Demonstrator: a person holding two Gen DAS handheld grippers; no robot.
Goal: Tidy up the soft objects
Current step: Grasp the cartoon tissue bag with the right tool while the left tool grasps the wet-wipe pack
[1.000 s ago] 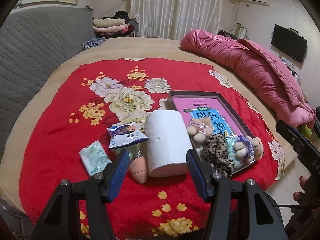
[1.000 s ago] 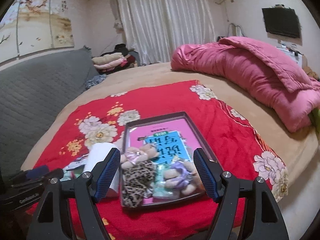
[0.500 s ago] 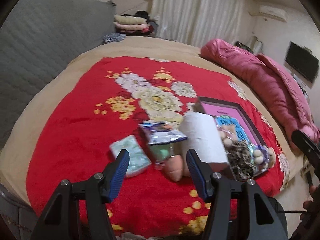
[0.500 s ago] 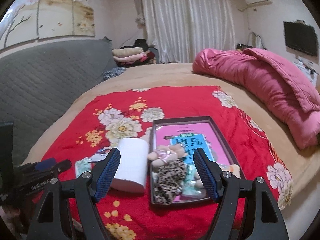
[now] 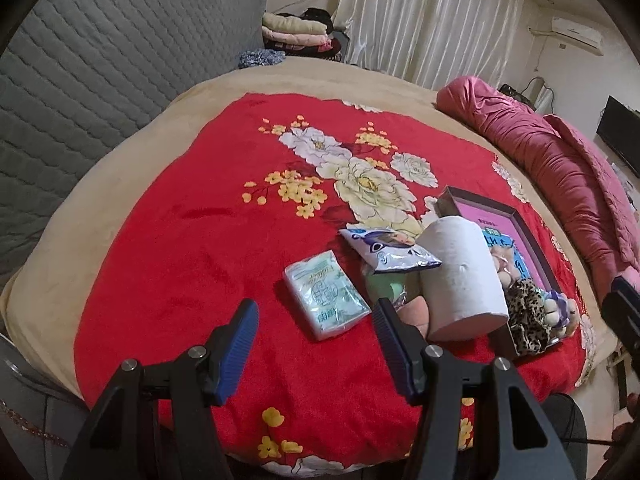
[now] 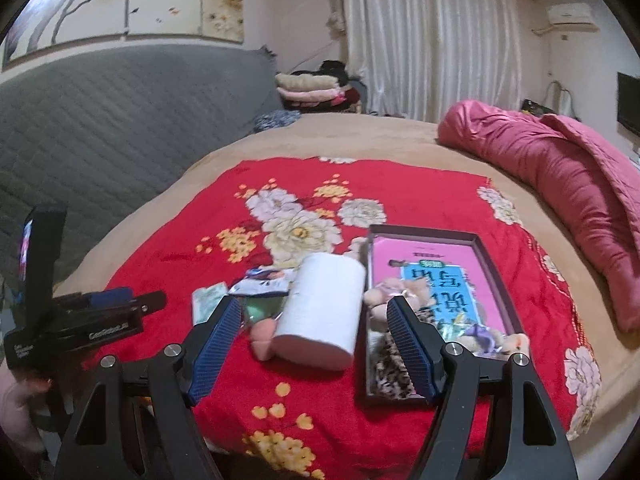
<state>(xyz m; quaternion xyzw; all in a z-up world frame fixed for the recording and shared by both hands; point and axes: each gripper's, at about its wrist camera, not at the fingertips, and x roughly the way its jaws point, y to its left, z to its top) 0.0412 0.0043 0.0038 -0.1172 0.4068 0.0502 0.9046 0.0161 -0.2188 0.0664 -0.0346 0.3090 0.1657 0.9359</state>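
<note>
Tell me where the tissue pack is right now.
In the left wrist view, the tissue pack lies on the red blanket, ahead of the open left gripper, left of the paper roll.

Compared with one second ago, the left gripper now points further to the left: the white roll of paper no longer lies between its jaws, and the pale green tissue packet sits just ahead of the gap instead. The right gripper has also swung to the left: its jaws framed the soft toys in the dark shallow tray before, and now they frame the white roll of paper.
</note>
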